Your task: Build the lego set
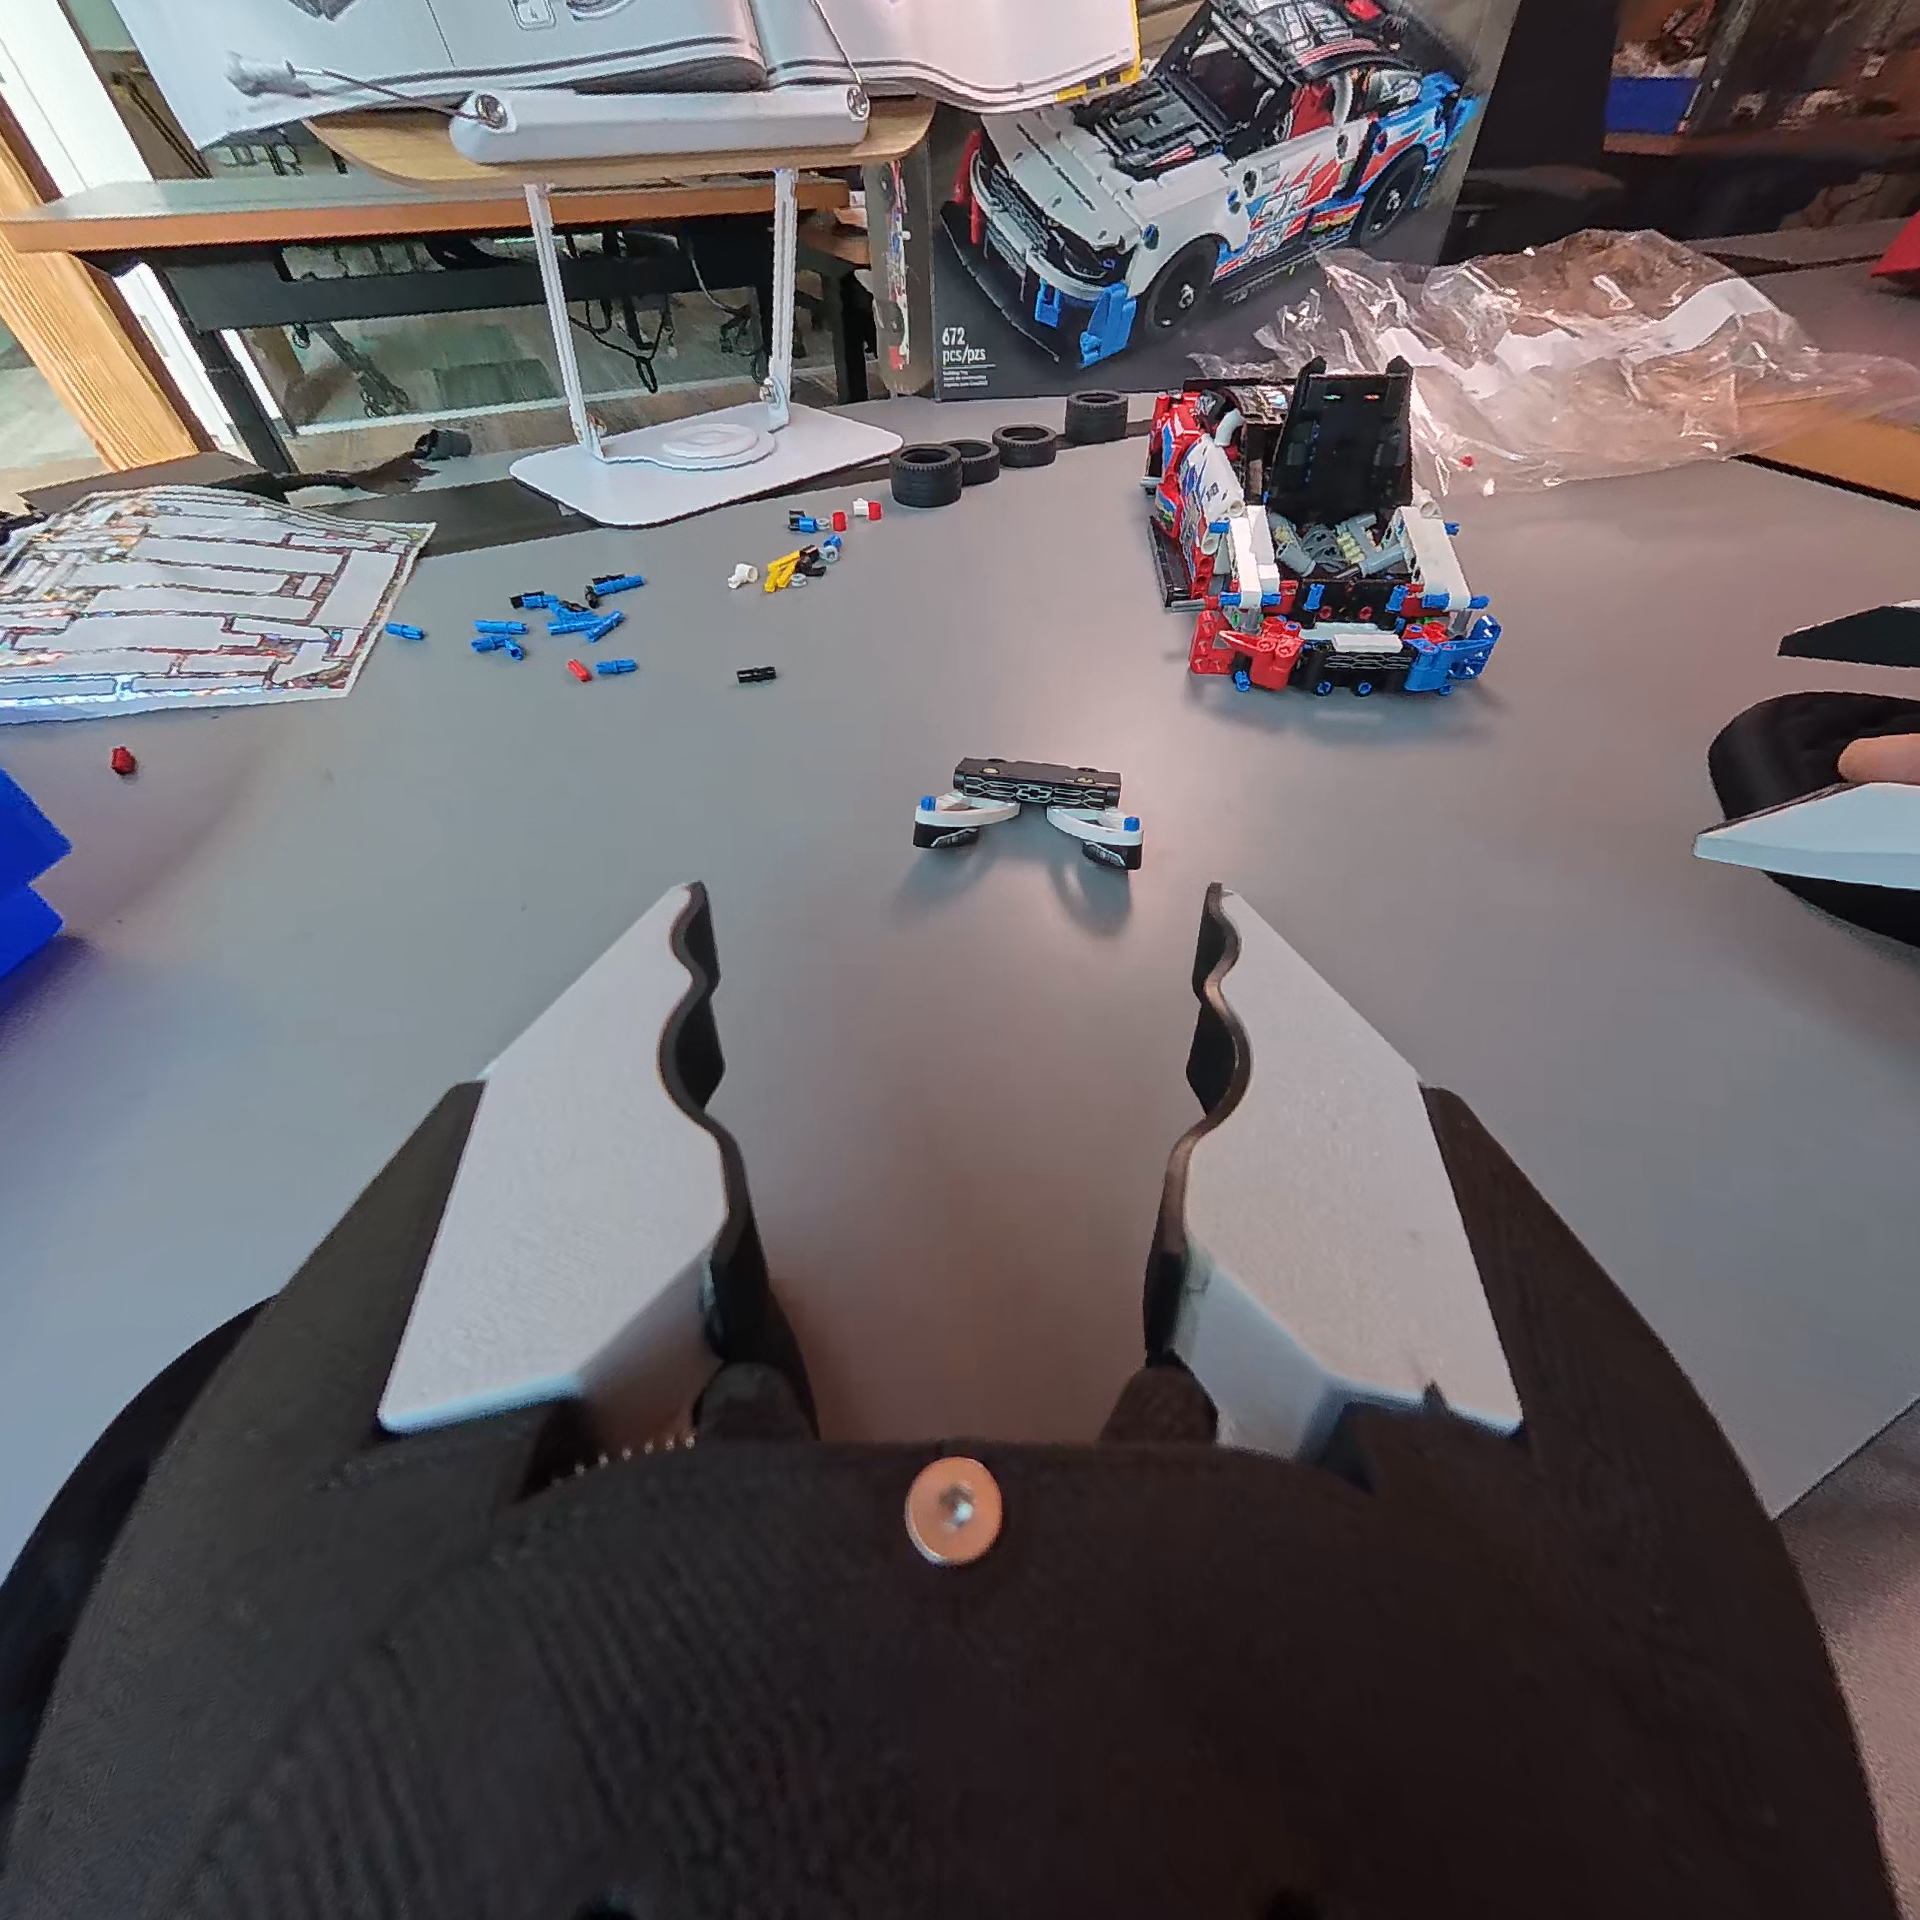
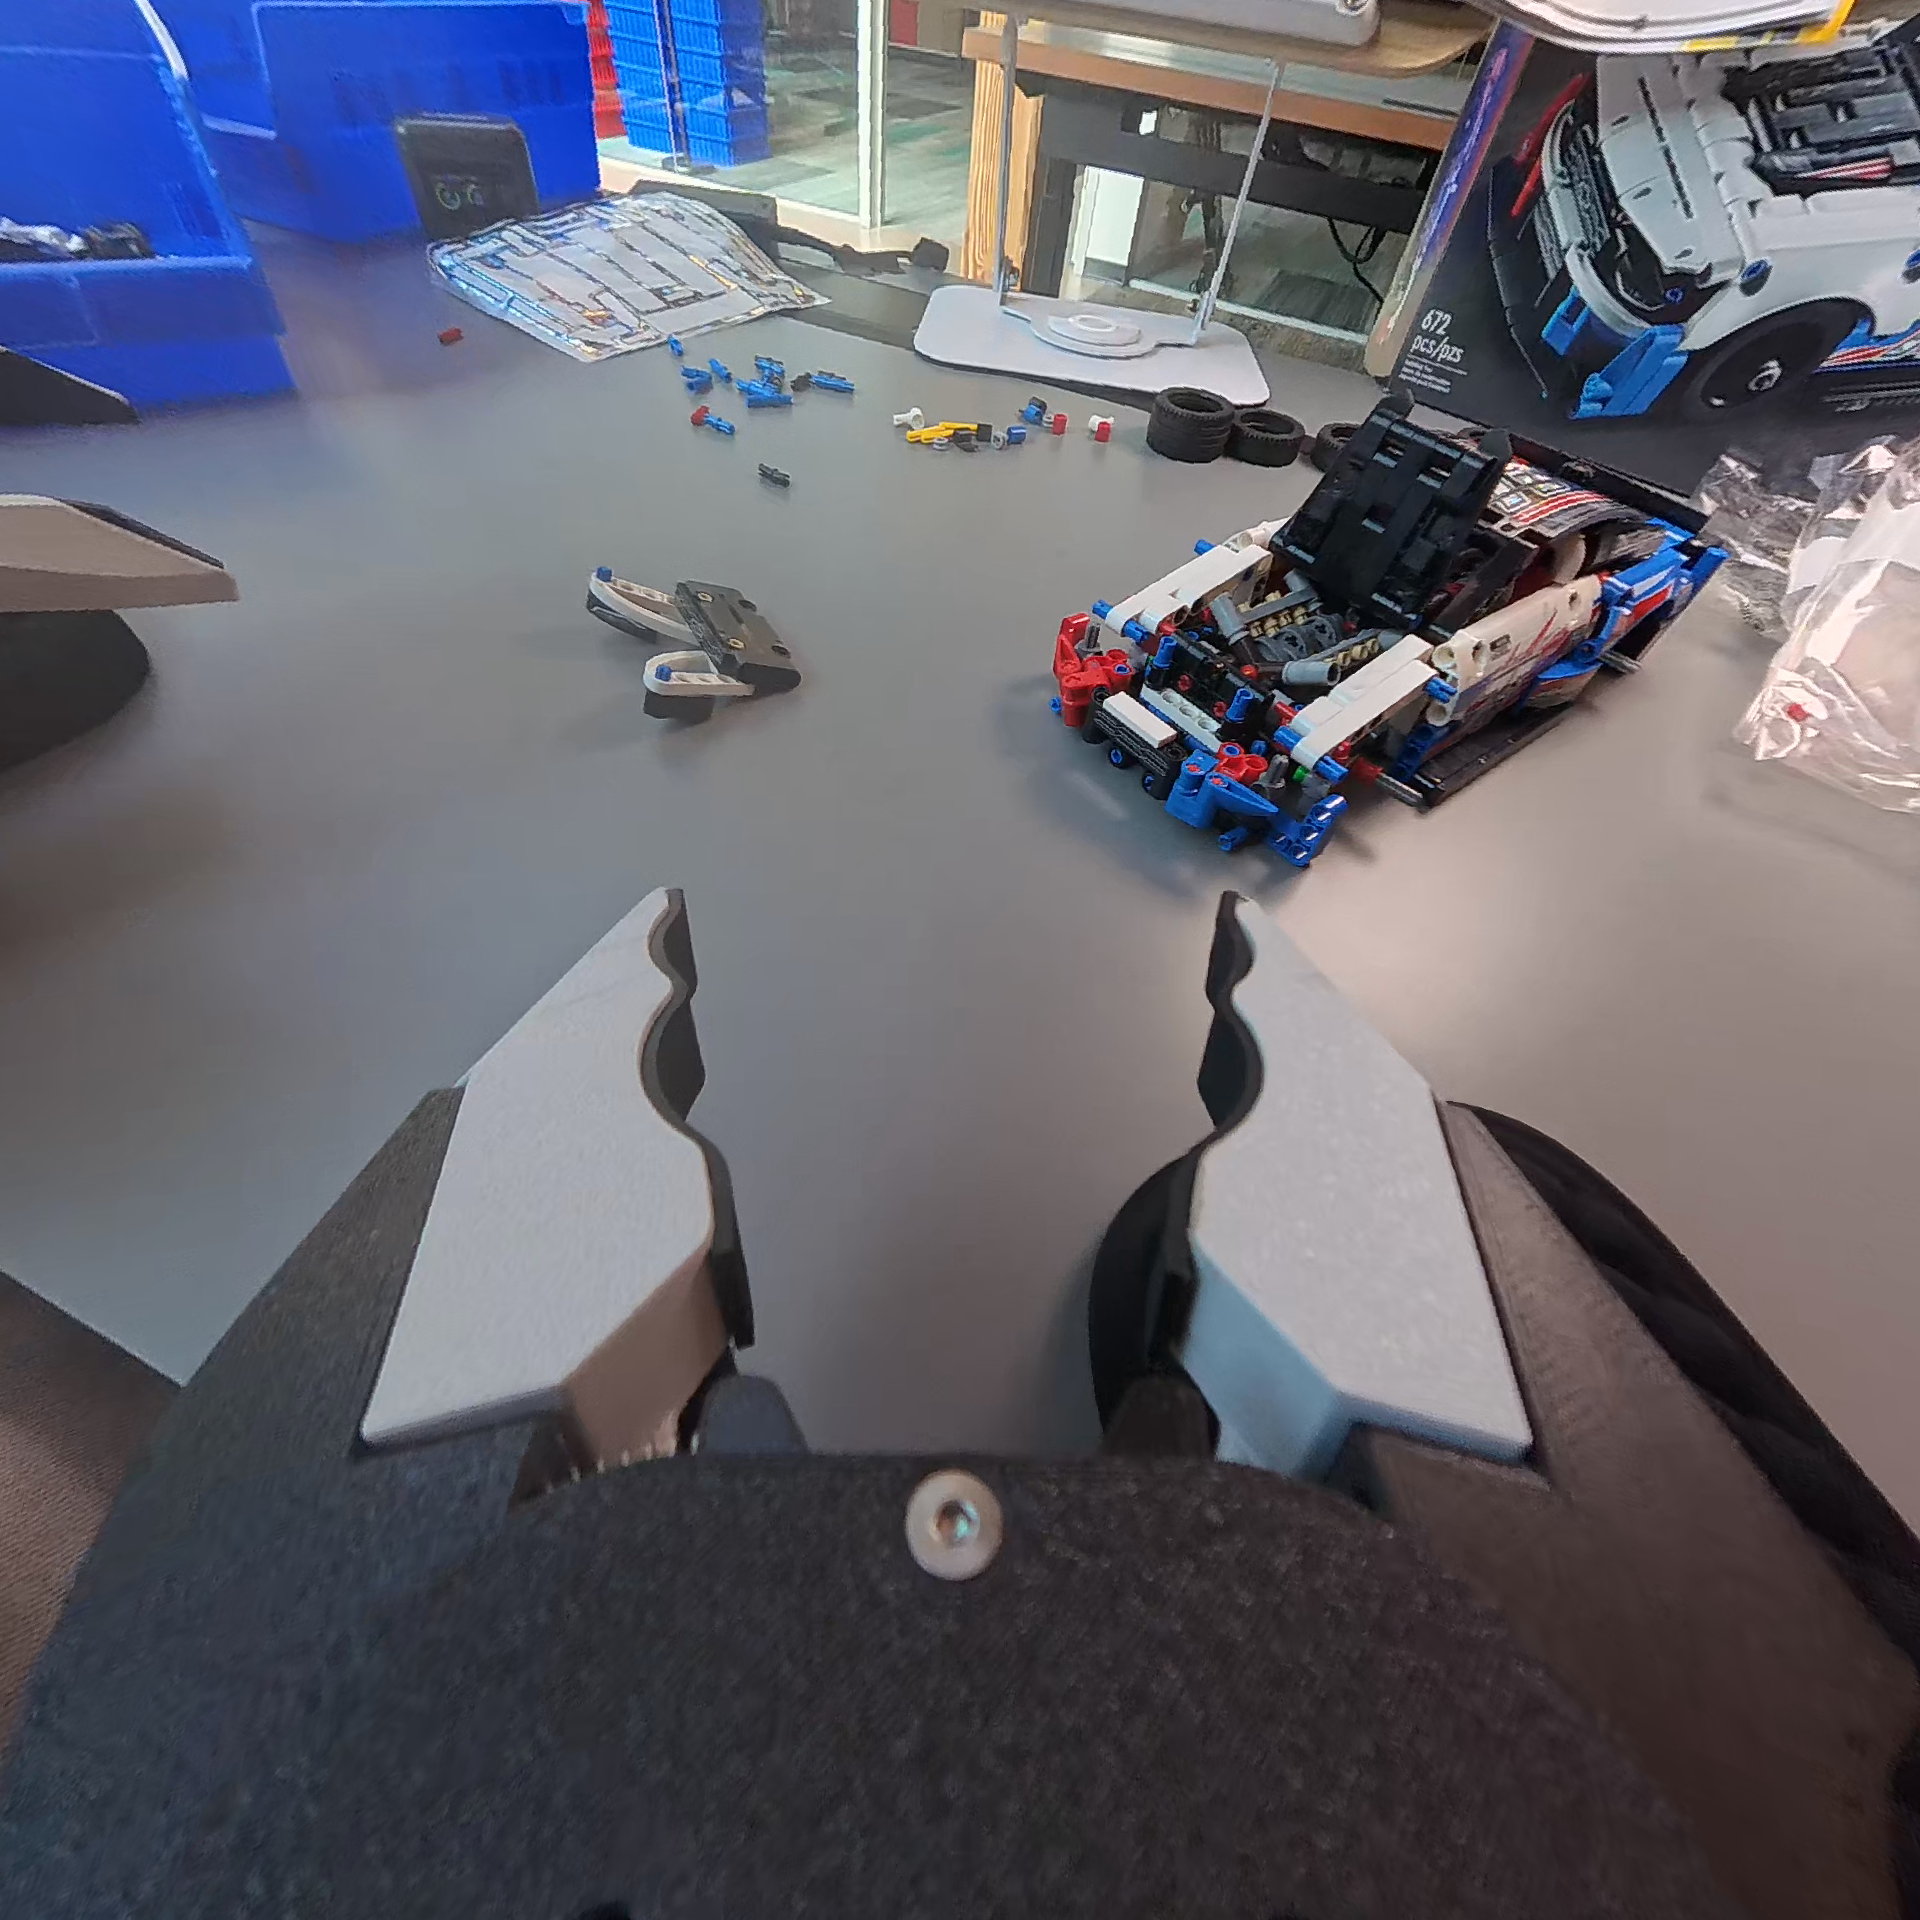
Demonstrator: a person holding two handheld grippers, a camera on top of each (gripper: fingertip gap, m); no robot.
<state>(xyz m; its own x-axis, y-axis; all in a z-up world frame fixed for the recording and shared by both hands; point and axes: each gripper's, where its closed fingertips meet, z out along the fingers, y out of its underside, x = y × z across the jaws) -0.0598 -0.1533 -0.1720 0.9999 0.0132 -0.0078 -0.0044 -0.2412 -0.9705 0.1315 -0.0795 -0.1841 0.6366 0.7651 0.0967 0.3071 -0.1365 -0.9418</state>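
Four tyres sit unfitted, so the car looks maybe two-thirds built, hood propped up. Left wrist view: left gripper has its jaws wide apart and empty, with the small grille sub-assembly just ahead of them. Right wrist view: right gripper is likewise spread with nothing in it; grille ahead-left, car ahead-right, loose pins farther off.

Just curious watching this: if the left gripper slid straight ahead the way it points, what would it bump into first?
Probably the small black-and-white grille subassembly, lying on the grey table just beyond the open left gripper. Depth is hard to judge.
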